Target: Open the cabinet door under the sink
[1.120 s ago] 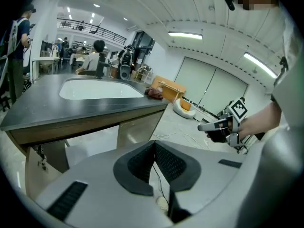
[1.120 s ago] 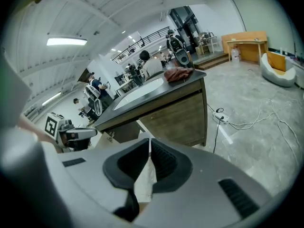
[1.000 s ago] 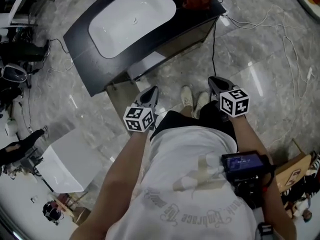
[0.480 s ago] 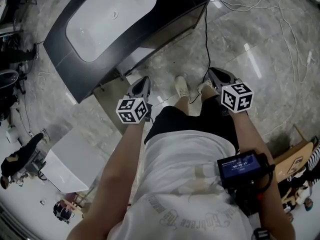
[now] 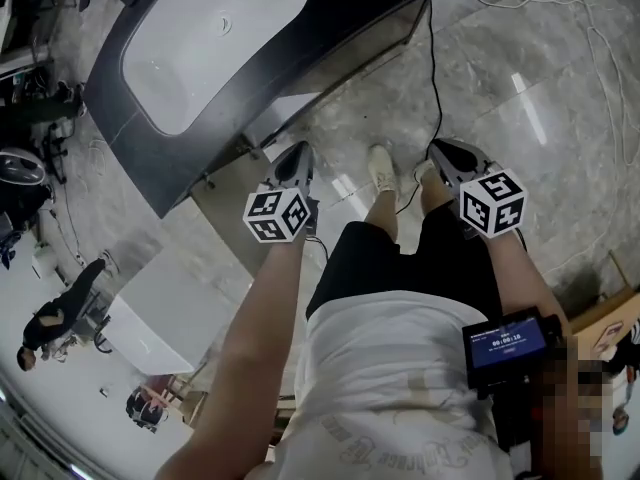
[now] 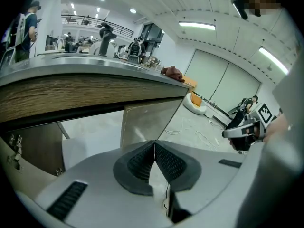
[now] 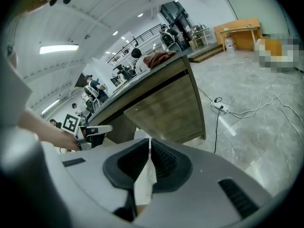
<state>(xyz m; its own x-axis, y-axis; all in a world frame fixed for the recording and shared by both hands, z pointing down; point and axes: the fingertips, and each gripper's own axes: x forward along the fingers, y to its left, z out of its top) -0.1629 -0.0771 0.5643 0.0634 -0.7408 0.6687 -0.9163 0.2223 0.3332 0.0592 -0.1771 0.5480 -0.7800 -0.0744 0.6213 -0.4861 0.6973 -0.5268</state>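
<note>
A person stands before a dark-topped vanity table (image 5: 140, 138) with a white sink (image 5: 215, 38) set in it, holding a claw in each hand above a grey marble floor (image 5: 560, 198). The left claw (image 5: 296, 160) has its ribbed pads pressed together with nothing between them; the right claw (image 5: 447, 154) is all but shut, a thin slit between its pads, and equally empty. Both point down and forward at the cabinet front and are clear of it, the left one nearer to it. The cabinet door (image 7: 166, 110) — a wood-grain panel on the right half of the front, under the table's edge — looks shut, untouched by either claw. Left of it the cabinet shows a pale opening (image 6: 90, 132). A reddish cloth (image 7: 159, 58) lies on the table's far right end, and a black cable (image 5: 432, 68) runs across the floor past the person's pale shoes (image 5: 382, 168), which stand between the two claws.
</note>
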